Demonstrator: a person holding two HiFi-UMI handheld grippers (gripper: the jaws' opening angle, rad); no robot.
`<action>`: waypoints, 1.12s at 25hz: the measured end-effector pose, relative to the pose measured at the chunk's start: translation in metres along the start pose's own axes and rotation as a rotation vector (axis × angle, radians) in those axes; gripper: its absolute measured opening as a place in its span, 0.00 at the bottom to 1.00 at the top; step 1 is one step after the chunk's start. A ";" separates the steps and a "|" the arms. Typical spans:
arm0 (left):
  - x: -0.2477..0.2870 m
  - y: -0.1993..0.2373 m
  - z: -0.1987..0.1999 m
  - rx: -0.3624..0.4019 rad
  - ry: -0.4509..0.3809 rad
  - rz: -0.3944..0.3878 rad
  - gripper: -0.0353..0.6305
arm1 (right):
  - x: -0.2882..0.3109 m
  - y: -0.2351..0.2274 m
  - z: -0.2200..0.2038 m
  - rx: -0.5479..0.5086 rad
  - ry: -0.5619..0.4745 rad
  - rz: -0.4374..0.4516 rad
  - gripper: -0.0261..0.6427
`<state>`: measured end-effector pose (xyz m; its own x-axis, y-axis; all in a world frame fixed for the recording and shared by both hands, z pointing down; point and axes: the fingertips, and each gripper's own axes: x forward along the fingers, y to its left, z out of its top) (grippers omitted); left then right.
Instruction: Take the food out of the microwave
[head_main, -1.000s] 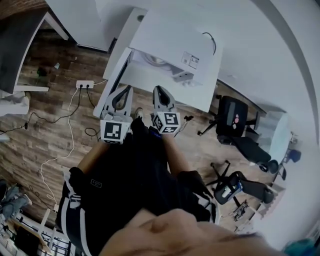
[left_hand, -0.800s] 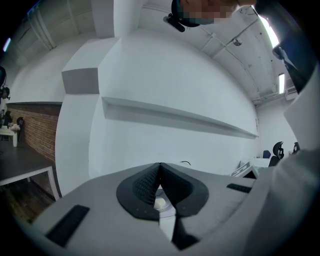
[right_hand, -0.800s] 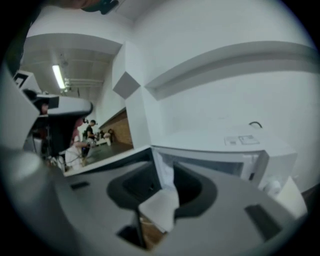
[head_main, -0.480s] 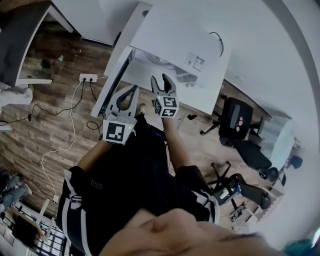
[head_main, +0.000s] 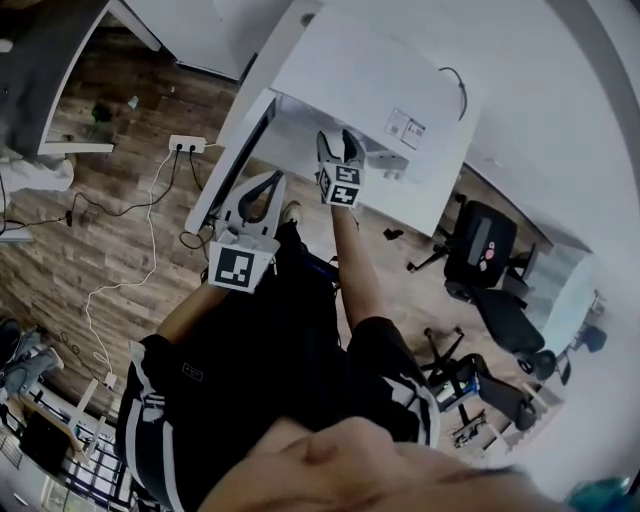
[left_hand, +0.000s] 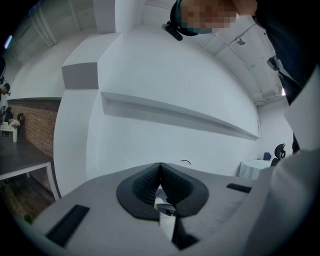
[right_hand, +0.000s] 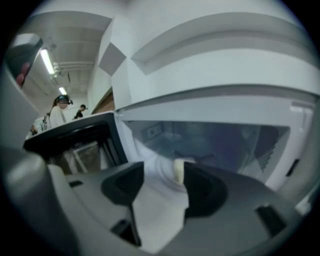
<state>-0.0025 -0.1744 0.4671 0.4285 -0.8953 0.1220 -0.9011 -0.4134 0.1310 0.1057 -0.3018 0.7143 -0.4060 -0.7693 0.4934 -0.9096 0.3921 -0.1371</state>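
**Right gripper is reaching the open microwave, jaws spreading**

The right gripper (head_main: 338, 140) is moving away from its place beside the left gripper (head_main: 272, 180), where it was sitting a second ago. It is now arriving at the mouth of the boxy white microwave (head_main: 370, 80) on the white table (head_main: 405, 198). Its fingers, together a second ago, are now opening and are already standing wide apart, pressing on nothing.

In the right gripper view, the small pale yellow piece of food (right_hand: 178, 171) is showing in the gap between them, close to the right-hand pad. It is still lying inside the bluish cavity (right_hand: 220, 145) on something white; whether that is a plate or the turntable is unclear. The dark-framed microwave door (right_hand: 75, 145) is hanging open to the left, as it was before.

The left gripper is staying low by the door's edge, hardly shifting. In the left gripper view, its fingers (left_hand: 150, 182) are meeting at the tips with nothing held.

Judging from this, the reach is nearly finished and the grasp is about to begin. The food is not yet being gripped.
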 end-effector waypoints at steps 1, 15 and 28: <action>0.001 0.000 -0.001 -0.003 0.003 0.001 0.10 | 0.006 -0.004 -0.001 -0.002 0.007 -0.007 0.42; 0.013 0.003 -0.015 -0.027 0.040 0.019 0.10 | 0.059 -0.042 -0.025 -0.016 0.064 -0.043 0.43; 0.025 0.006 -0.017 -0.042 0.047 0.030 0.10 | 0.085 -0.056 -0.017 -0.082 0.107 -0.062 0.46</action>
<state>0.0043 -0.1962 0.4879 0.4047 -0.8980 0.1728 -0.9105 -0.3782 0.1671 0.1235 -0.3809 0.7786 -0.3332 -0.7369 0.5882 -0.9207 0.3888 -0.0344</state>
